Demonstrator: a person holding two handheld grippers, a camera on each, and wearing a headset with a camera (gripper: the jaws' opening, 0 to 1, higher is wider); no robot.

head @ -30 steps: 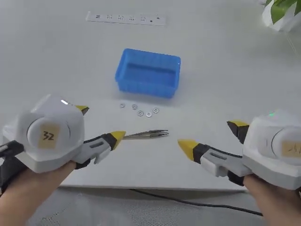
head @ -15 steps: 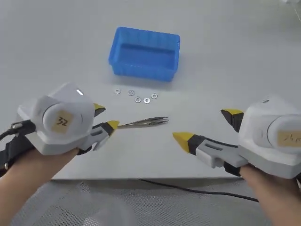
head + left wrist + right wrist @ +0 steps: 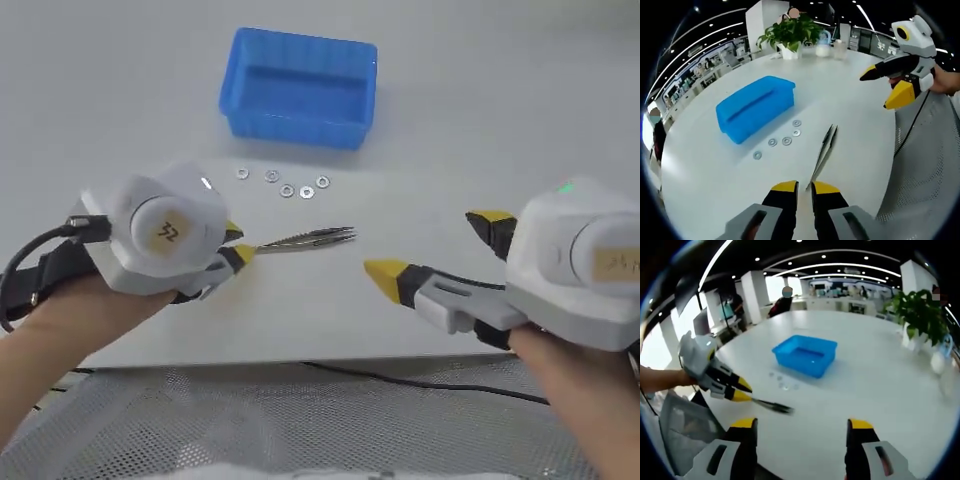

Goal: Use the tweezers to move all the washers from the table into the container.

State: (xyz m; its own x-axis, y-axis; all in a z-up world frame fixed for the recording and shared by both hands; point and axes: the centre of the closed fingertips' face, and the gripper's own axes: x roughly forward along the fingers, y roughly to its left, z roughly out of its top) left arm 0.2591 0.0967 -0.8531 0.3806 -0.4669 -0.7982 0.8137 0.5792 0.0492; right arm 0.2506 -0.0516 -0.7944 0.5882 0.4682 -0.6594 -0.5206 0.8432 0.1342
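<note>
Metal tweezers [image 3: 305, 238] [image 3: 824, 147] [image 3: 771, 405] lie flat on the white table, tips pointing right in the head view. My left gripper [image 3: 238, 244] [image 3: 805, 187] [image 3: 742, 390] has its jaws pinched on the tweezers' rear end. Several small washers [image 3: 285, 183] [image 3: 785, 141] [image 3: 782, 382] lie in a loose row between the tweezers and the blue container [image 3: 295, 128] [image 3: 752, 112] [image 3: 802, 365], which looks empty. My right gripper [image 3: 437, 245] [image 3: 802, 424] [image 3: 880, 90] hovers wide open to the right of the tweezers, holding nothing.
The table's front edge [image 3: 300, 355] runs just below both grippers, with a black cable [image 3: 420, 385] and grey mesh beneath it. A potted plant [image 3: 790, 32] [image 3: 917, 310] stands at the table's far side, and people stand in the background.
My left gripper slid up to the tweezers' rear end and its jaws went from wide open to pinched on it. The right gripper stayed open. The head camera shifted.
</note>
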